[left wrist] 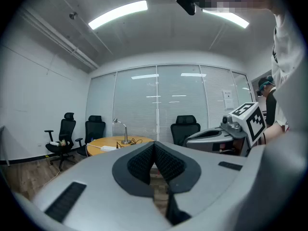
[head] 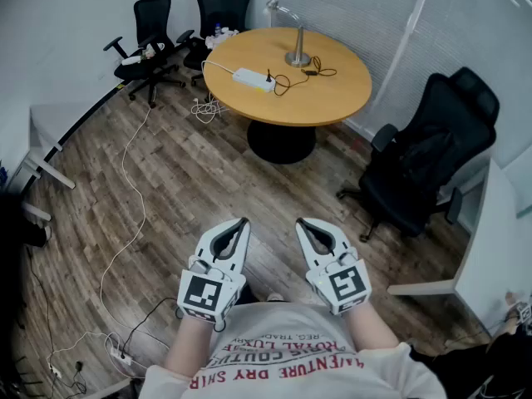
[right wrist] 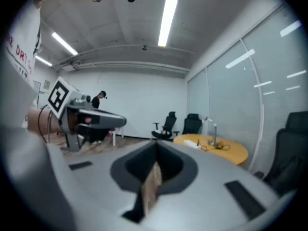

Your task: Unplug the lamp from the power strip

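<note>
A silver desk lamp [head: 295,44] stands on the round wooden table [head: 332,94] far ahead. Its black cord [head: 287,80] runs to a white power strip [head: 252,78] on the table's left part. Both grippers are held close to my body, well short of the table. My left gripper [head: 241,223] is shut with nothing between its tips. My right gripper [head: 302,224] is shut and empty too. The lamp [left wrist: 123,131] and strip [left wrist: 108,148] appear small in the left gripper view. In the right gripper view the lamp [right wrist: 213,133] and table [right wrist: 226,149] sit at mid right.
A black office chair [head: 428,160] stands right of the table, two more chairs [head: 154,36] behind it at the left. White cables [head: 133,189] trail over the wooden floor to another power strip [head: 120,354] near my feet. A white desk edge [head: 490,256] is at right.
</note>
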`<state>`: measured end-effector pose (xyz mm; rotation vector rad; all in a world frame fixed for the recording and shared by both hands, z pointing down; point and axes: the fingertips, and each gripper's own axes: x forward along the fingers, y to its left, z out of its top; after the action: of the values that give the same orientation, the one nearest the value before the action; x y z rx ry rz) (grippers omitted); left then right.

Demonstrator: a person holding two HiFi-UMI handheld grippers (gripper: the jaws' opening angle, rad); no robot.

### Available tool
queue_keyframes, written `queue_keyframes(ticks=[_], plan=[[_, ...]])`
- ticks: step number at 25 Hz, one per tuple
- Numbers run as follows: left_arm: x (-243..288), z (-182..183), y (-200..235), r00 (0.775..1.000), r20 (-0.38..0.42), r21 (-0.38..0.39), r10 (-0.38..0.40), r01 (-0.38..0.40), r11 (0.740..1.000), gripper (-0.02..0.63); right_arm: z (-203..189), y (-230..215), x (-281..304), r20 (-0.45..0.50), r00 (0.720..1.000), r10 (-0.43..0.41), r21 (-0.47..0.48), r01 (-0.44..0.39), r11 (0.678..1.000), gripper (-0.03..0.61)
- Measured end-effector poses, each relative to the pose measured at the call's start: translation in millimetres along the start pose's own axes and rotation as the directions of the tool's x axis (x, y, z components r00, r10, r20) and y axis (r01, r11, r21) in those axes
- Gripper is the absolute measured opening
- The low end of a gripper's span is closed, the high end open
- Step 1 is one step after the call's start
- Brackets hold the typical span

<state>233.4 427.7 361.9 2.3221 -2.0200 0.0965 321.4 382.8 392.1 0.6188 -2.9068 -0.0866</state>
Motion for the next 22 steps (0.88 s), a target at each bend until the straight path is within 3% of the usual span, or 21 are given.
queue_keyframes(ticks=[8, 15, 22], plan=[[4, -12, 8, 1.000, -0.021, 0.019, -0.015, 0.015, 1.000, 0.028, -9, -2, 9, -0.016, 1.000, 0.001, 0.019, 0.000, 1.000, 0.029], [10, -26, 27, 0.998, -0.057, -0.011, -0.009, 0.009, 1.000, 0.028, -21, -8, 23, -0.058, 0.998, -0.014, 0.125, 0.021, 0.992, 0.029], [28, -38, 72, 0.995, -0.093, -0.033, -0.025, 0.022, 0.999, 0.028, -31, -19, 71, -0.117, 0.992, -0.038, 0.150, 0.055, 0.987, 0.031]])
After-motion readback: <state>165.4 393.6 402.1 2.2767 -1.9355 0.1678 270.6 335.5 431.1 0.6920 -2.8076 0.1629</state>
